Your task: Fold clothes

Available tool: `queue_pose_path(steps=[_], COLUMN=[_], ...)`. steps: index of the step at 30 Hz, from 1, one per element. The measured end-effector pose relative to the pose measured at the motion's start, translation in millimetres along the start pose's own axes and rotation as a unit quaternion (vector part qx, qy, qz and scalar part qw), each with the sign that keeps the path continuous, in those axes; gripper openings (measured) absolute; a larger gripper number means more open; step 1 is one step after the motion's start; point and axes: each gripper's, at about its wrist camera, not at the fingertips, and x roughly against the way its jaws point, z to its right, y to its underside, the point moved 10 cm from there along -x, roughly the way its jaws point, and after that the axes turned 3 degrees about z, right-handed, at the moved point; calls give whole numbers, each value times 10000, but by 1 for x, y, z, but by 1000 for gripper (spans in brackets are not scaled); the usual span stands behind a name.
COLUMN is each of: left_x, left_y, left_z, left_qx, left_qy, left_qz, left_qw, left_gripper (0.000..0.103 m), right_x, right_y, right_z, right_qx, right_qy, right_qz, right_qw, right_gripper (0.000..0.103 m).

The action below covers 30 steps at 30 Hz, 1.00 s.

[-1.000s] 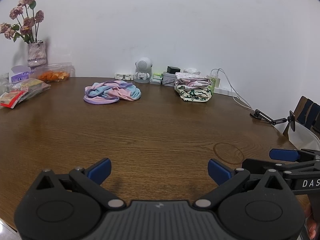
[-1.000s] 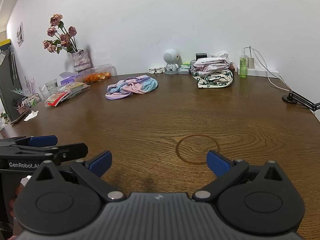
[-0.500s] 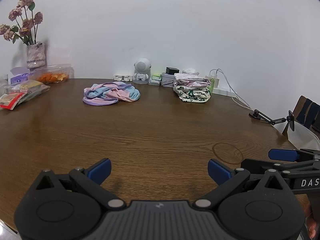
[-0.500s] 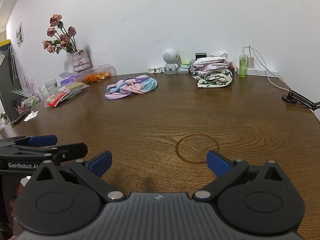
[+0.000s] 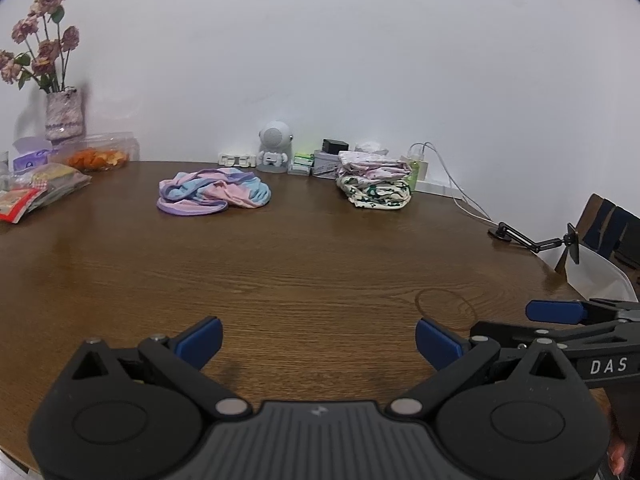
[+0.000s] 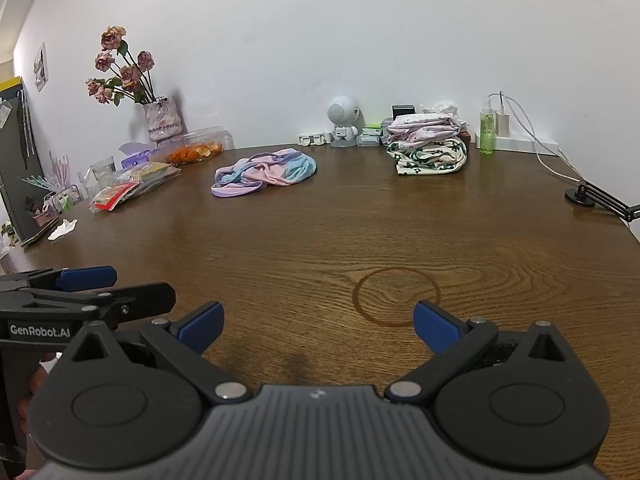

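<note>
Wide wooden bench (image 5: 280,272) under both tools. Far ahead of the left tool (image 5: 318,340), a crumpled pink-and-blue garment (image 5: 214,196); ahead and rightward, a folded stack of clothes (image 5: 376,186). Left tool spread wide, holding nothing. Right tool (image 6: 316,326) likewise spread wide, empty, just short of a ring stain (image 6: 398,296).

The desk (image 6: 400,232) shows dark brown wood, grain plain to see, with a soft sheen and a ring stain (image 6: 397,296) marked on it. At the desk's far side, the crumpled garment (image 6: 265,172) looks soft, limp cloth in pink, blue and lilac; the folded stack (image 6: 430,144) beside it is printed cloth. Nearest the desk's front edge, gripper bodies look matt black plastic, fingers (image 6: 200,326) ribbed blue.
</note>
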Motion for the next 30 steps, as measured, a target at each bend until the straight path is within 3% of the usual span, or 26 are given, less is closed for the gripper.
queue_pose_path(steps=[30], left_x=[-3], left_y=[0], left_z=[-5], left_qx=[114], left_qy=[-62], left_qz=[20], left_qw=[9999], left_gripper=[103], right_x=[2], right_y=[-2], right_z=[2], right_qx=[-23], right_qy=[134], right_qz=[140], right_qw=[9998], right_gripper=[103])
